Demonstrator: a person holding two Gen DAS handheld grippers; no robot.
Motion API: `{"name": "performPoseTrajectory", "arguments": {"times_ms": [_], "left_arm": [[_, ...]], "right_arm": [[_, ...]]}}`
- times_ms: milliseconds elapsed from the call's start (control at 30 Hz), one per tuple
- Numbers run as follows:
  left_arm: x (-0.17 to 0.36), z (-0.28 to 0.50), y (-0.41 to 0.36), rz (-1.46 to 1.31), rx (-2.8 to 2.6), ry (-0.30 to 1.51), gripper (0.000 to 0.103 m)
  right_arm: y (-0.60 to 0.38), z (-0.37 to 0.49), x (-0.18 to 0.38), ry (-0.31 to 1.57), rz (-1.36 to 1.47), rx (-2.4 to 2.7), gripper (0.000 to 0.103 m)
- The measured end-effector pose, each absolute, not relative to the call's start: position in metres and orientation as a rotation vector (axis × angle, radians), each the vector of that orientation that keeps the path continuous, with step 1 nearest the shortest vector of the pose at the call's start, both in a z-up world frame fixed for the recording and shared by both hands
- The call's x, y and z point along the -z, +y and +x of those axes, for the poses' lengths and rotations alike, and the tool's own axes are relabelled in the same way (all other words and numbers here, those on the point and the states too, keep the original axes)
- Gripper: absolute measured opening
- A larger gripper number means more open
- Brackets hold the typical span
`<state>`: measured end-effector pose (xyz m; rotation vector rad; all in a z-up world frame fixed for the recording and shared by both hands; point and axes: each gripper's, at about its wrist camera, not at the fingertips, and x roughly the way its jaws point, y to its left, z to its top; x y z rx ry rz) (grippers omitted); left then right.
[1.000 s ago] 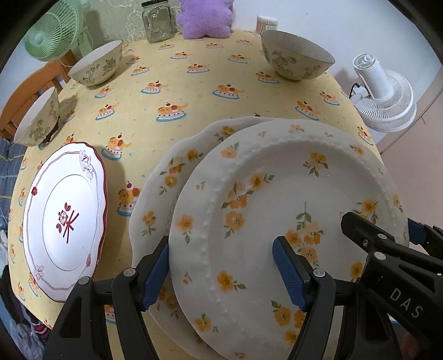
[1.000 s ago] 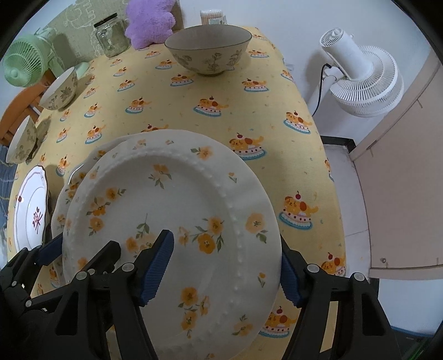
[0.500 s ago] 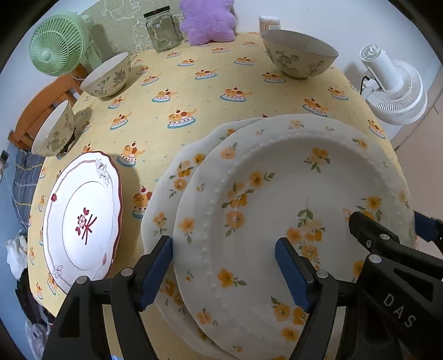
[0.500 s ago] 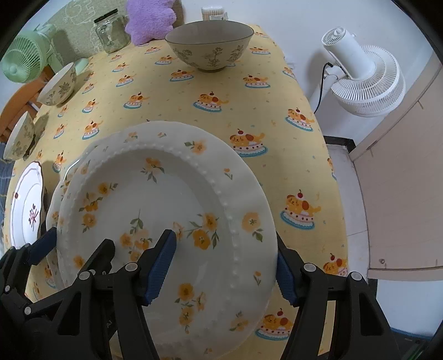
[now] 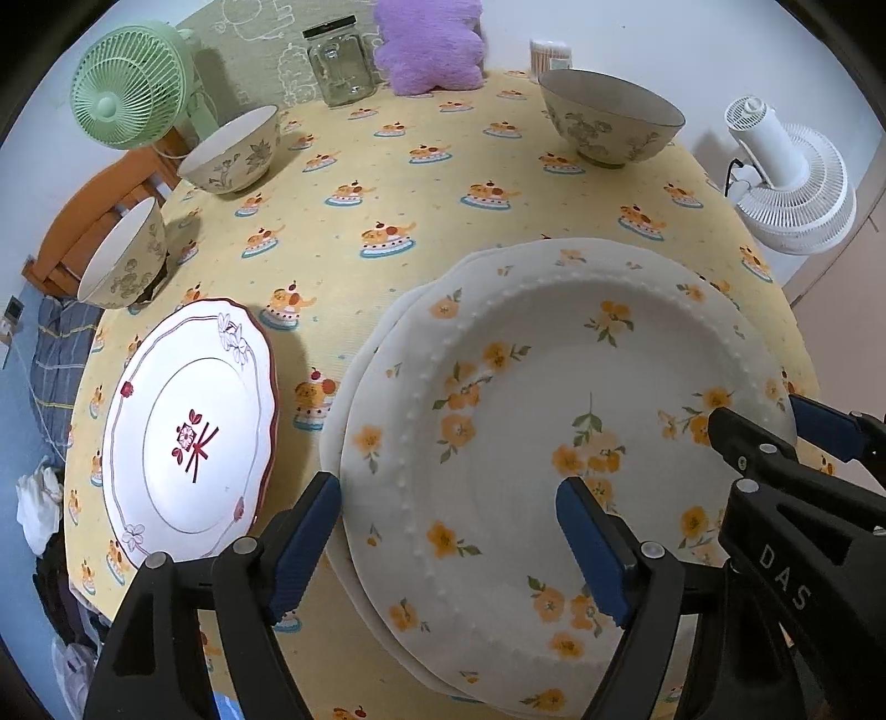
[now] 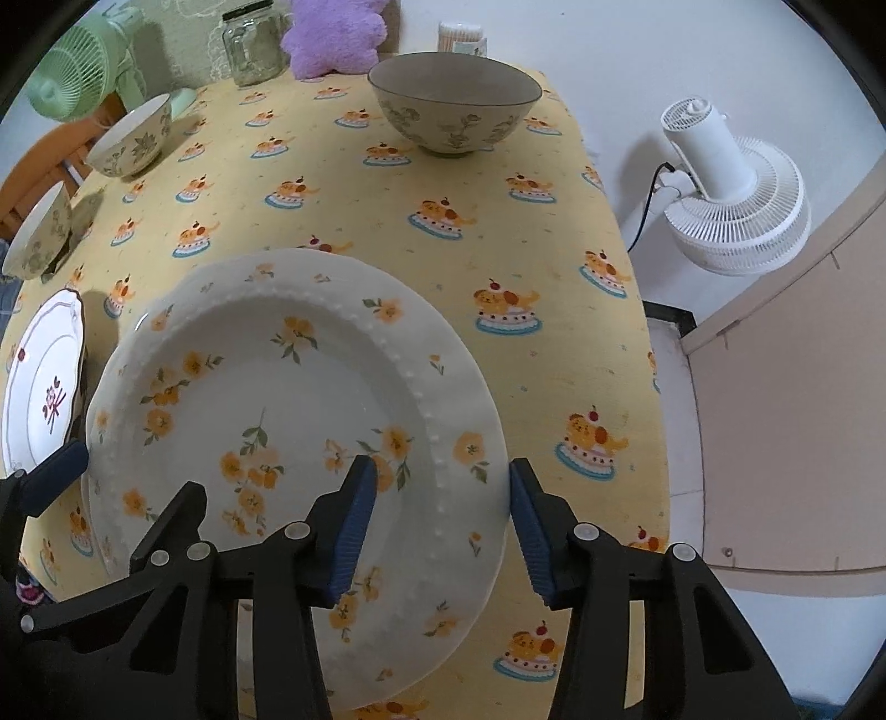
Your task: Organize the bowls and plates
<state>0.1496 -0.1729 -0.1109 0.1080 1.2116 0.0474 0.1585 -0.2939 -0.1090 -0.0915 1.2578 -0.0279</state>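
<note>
The orange-flowered plate [image 5: 559, 410] lay on top of a second, matching plate [image 5: 354, 365], of which only a crescent of rim showed at the left, and the two made a stack near the front right corner of the worktop [image 5: 421, 221]. Plates numbered three in all, the third being a white plate with a dark red scalloped edge [image 5: 191, 437], flat on the cloth just to the left of the stack and apart from it. Bowls also numbered three, each with a grey-green floral pattern: one large bowl [image 5: 609, 119] at the far right, a second bowl [image 5: 232, 149] at the far left, and a third bowl [image 5: 124, 260] at the left edge. The left gripper [image 5: 448, 545] stood over the left rim of the stack with its jaws wide apart and opening further, one blue pad outside the rim and the other over the plate's well, neither pressing. The right gripper [image 6: 443, 520] straddled the right rim of the top plate, its jaws having just been closing, the rim between them; they were narrower than the left's, though I could not tell whether the pads yet pressed the plate. Beyond the bowls stood one glass jar [image 5: 339, 63], one purple plush toy [image 5: 429, 44] and one small container of sticks [image 5: 549, 54]. Fans numbered two: a green fan [image 5: 130, 86] at the far left and a white fan [image 5: 786, 177] beyond the right edge.
</note>
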Motion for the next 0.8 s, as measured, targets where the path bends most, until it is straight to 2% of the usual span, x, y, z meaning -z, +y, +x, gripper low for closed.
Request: {"name": "performPoseTrajectory", "arguments": {"times_ms": [500, 567, 633, 800], "left_arm": [[0.107, 0.15, -0.162, 0.051, -0.025, 1.224, 0.083], [0.104, 0.147, -0.159, 0.024, -0.016, 1.225, 0.084], [0.098, 0.144, -0.155, 0.008, -0.014, 1.212, 0.087], [0.081, 0.138, -0.14, -0.022, -0.023, 1.168, 0.091]], "right_arm": [[-0.292, 0.164, 0.11, 1.271, -0.06, -0.01, 0.055], [-0.292, 0.163, 0.106, 1.263, -0.055, -0.014, 0.06], [-0.289, 0.16, 0.099, 1.241, -0.046, -0.038, 0.069], [-0.276, 0.157, 0.081, 1.184, -0.035, -0.092, 0.075]]}}
